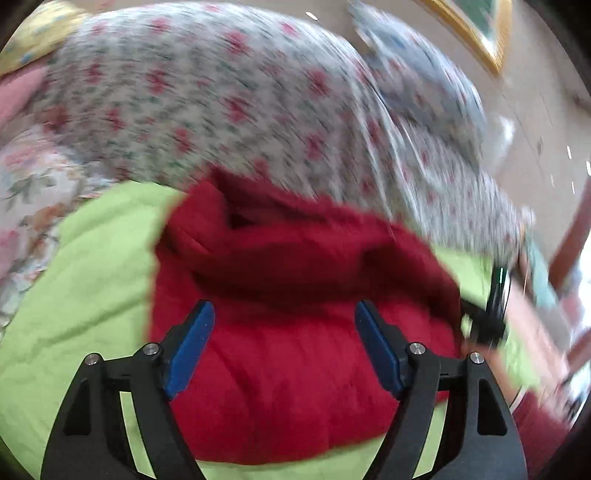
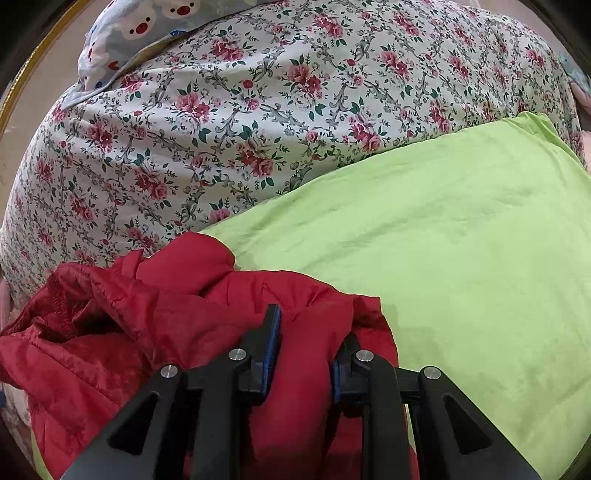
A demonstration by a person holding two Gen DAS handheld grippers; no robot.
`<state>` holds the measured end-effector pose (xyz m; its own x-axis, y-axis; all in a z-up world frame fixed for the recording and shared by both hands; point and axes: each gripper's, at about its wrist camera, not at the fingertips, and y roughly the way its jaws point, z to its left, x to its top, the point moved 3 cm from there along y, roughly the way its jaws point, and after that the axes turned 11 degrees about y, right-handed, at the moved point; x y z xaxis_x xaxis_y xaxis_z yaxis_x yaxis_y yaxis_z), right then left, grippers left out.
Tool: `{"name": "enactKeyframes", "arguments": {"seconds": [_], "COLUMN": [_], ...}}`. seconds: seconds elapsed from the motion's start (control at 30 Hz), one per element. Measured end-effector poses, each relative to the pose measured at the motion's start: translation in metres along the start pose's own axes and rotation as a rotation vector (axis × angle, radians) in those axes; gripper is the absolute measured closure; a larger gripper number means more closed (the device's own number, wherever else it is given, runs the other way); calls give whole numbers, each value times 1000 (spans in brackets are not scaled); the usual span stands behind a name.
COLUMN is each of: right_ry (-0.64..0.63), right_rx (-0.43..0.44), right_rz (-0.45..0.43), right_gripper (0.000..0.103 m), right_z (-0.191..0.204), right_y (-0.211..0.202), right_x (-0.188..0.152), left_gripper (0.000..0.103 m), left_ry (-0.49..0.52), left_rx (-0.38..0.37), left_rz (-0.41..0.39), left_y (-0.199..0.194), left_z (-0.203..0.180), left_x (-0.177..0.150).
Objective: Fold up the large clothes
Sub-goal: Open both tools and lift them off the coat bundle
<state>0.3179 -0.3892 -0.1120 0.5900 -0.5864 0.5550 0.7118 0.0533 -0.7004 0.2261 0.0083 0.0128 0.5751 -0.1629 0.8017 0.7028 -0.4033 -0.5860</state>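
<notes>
A red puffer jacket [image 1: 291,332] lies bunched on a lime green sheet [image 1: 85,280]. The left wrist view is motion-blurred. My left gripper [image 1: 284,325] is open just above the jacket, with nothing between its blue pads. At the jacket's right edge the other gripper's black tip [image 1: 484,325] shows. In the right wrist view the jacket [image 2: 140,332] fills the lower left, crumpled. My right gripper [image 2: 308,343] is shut on a thick fold of the red jacket. Its right finger is partly buried in the fabric.
A floral bedspread [image 2: 236,122] covers the bed beyond the green sheet [image 2: 461,258]. A grey cartoon-print pillow [image 2: 133,33] lies at the far left. A gold-framed picture [image 1: 476,33] hangs on the wall and a wooden frame [image 1: 576,232] stands at the right.
</notes>
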Motion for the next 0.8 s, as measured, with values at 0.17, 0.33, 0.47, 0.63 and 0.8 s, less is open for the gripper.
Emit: {"name": "enactKeyframes", "arguments": {"seconds": [0.17,0.33,0.47,0.63,0.8], "right_ry": [-6,-15,-41,-175,-396], "right_rx": [3,16,39,124,138], "right_rz": [0,5,-36,-113,99], "right_gripper": [79,70,48,30,32], "right_z": [3,6,13,34,66], "right_y": [-3,-18,-54,-111,-73], "right_x": [1,3,3,-18,-59], "left_gripper": [25,25,25,25,25], "left_ry": [84,82,58,52,37], "left_rx": [51,152,175,202,202], "left_rz": [123,166,169,163,168], "left_y": [52,84,96,106,106], "left_z": [-27,-16,-7,-4,0], "left_x": [-17,-22,-16,-15,-15]}}
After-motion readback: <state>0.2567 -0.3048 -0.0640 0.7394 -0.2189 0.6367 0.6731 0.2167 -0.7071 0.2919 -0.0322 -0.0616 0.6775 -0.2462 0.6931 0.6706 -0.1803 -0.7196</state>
